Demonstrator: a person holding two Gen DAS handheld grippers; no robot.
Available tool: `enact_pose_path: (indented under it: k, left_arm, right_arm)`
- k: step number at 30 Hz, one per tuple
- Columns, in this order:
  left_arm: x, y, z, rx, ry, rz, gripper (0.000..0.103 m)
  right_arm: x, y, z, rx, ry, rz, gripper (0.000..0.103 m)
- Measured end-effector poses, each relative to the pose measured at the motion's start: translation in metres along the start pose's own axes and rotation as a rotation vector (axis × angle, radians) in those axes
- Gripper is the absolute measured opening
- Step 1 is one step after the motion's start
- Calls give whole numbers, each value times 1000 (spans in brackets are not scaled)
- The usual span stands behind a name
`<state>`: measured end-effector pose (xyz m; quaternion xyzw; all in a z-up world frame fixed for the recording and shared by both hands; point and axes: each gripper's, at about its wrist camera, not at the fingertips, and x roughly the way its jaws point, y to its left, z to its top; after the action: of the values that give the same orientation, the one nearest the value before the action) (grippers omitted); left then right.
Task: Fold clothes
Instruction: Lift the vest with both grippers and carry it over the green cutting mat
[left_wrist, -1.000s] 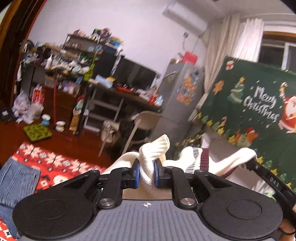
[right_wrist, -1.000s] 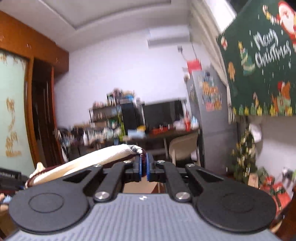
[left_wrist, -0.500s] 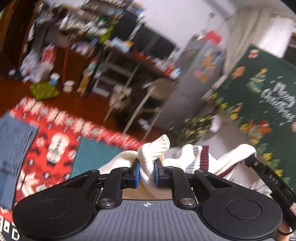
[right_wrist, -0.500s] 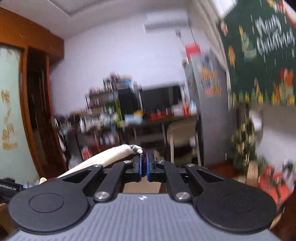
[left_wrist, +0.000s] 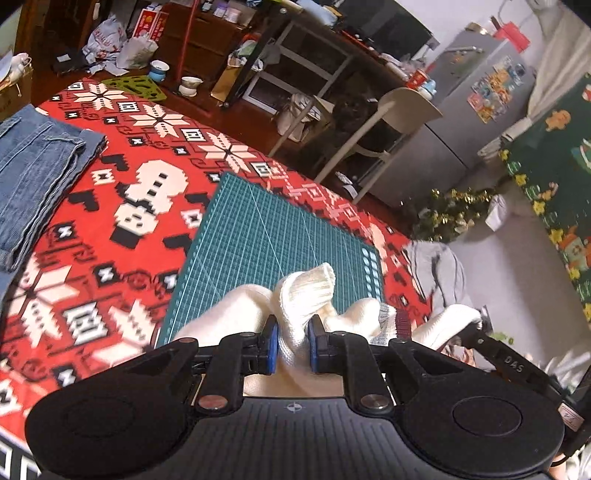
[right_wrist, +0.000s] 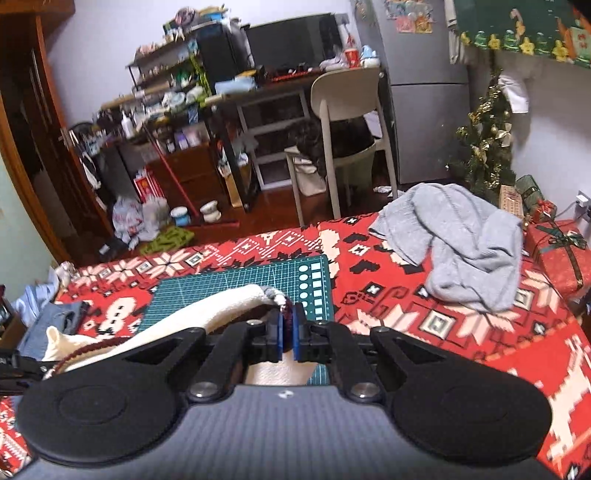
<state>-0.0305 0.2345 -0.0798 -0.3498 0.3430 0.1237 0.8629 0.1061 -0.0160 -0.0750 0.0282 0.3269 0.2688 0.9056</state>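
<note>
A cream knit sweater (left_wrist: 306, 295) with a grey and maroon trim hangs between my two grippers above the green cutting mat (left_wrist: 266, 236). My left gripper (left_wrist: 291, 343) is shut on a bunched fold of it. My right gripper (right_wrist: 288, 334) is shut on its maroon-trimmed edge (right_wrist: 286, 314); the cream sweater (right_wrist: 221, 306) stretches from there to the left. The right gripper also shows at the right edge of the left wrist view (left_wrist: 480, 332). The mat also lies below in the right wrist view (right_wrist: 236, 288).
A red patterned blanket (left_wrist: 110, 206) covers the table. Folded blue jeans (left_wrist: 33, 166) lie at the left. A crumpled grey sweater (right_wrist: 458, 243) lies at the right, with a wrapped gift box (right_wrist: 557, 254) beside it. A chair (right_wrist: 343, 122) stands beyond the far edge.
Both grippers have tipped downward with the sweater still held. The views have swung from the room's walls down to the table, mat and blanket.
</note>
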Motion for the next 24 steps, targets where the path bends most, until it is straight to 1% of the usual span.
enact_pose_path:
  k: [3,6,12,14,17,18,19,20,21,24]
  left_arm:
    - [15,-3,22,-13,-28,24,16]
    - [32,-7,48,-28,-50,29,16]
    - [78,-12,96,-36,-99,78,16]
    - [93,-10,106,-43,-96,89,16]
    - [117,-3,116,-57,-37,115,17]
    - [119,-2,115,-54,-26,115,18]
    - [122,0,114,-50,-16,115,23]
    - [121,-1,112,-38,-11,108,28]
    - [117,-1,110,-29,-13,103,30]
    - [105,-4,103,-2,-19,89,47]
  right_arm:
    - [28,7,24,-16,2,-2,5]
    - [56,14,50,-31,0,-5,5]
    - [129,15,100,-28,-20,-17,5]
    - [155,16,110,-28,-18,-29,5]
    - [192,18,112,-22,11,-59,7]
    - [203,18,111,-19,21,-70,10]
    - [213,18,109,-15,29,-81,13]
    - [220,17,107,-13,34,-88,23]
    - [224,17,104,-12,38,-92,34]
    - [225,16,96,-15,36,-100,46]
